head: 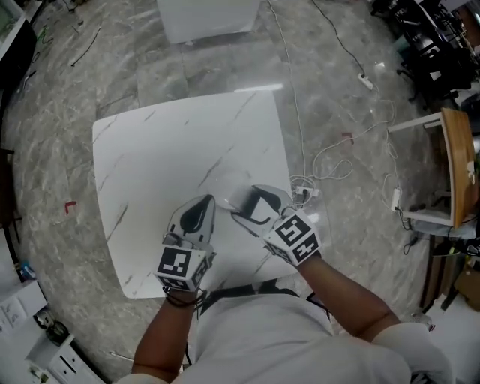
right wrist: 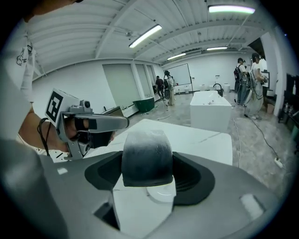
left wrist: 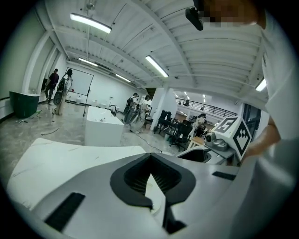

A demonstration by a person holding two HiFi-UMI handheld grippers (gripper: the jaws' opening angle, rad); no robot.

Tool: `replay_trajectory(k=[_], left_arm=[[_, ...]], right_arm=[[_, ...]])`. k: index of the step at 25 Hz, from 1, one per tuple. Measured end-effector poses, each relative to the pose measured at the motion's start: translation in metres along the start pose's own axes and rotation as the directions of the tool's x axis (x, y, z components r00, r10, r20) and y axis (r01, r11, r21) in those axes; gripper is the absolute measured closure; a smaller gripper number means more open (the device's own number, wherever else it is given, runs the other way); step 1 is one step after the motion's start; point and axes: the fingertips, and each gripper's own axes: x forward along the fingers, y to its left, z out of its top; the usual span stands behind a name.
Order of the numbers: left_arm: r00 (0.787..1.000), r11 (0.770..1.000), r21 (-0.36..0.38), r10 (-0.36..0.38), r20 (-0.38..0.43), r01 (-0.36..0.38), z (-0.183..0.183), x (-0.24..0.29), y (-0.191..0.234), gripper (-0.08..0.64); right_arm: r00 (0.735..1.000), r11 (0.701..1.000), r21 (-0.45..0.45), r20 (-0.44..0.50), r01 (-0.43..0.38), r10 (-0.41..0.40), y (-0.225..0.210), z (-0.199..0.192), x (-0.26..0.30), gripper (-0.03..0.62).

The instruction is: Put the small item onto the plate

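- Grey item (right wrist: 146, 151) clamped in right gripper (head: 257, 204), above table's (head: 165, 142) near edge.
- Left gripper (left wrist: 150, 181) jaws together, empty.
- Plate unclear; probably find it, lower level, release gently.

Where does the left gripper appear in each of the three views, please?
Head view: left gripper lower centre, over the table's near side.
Left gripper view: its tongs fill the bottom.
Right gripper view: far left, mid-height.
Shared landmark: the white block beyond the table.
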Motion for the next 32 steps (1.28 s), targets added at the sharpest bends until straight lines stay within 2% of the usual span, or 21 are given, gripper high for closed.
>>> replay_trajectory(k=[4,6,11,15,23,32], left_arm=[[1.000,1.000,-0.007,0.011,-0.028,-0.011,-0.036,0.035,0.036,0.555],[0.998,0.999,-0.034,0.029,-0.060,-0.031,-0.049,0.043,0.054,0.555],[0.992,0.996,-0.064,0.049,-0.117,-0.056,-0.088,0.056,0.082,0.555],[0.985,0.992,-0.101,0.059,-0.160,-0.075,-0.114,0.056,0.092,0.555],[0.983,0.987,-0.133,0.065,-0.173,-0.088,-0.135,0.052,0.108,0.555],[0.982,0.986,-0.146,0.050,-0.182,-0.078,-0.141,0.055,0.112,0.555]], right_arm=[[0.996,0.999,0.039,-0.087,0.028,-0.025,-0.041,-0.035,0.049,0.284],[0.991,0.999,0.044,-0.133,0.029,-0.022,-0.049,-0.051,0.072,0.284],[0.969,0.998,-0.045,-0.239,0.047,-0.056,-0.067,-0.088,0.119,0.284],[0.932,0.992,-0.090,-0.344,0.084,-0.110,-0.082,-0.115,0.138,0.284],[0.910,0.976,-0.195,-0.379,0.101,-0.170,-0.091,-0.127,0.156,0.284],[0.899,0.978,-0.198,-0.413,0.069,-0.147,-0.092,-0.127,0.160,0.284]])
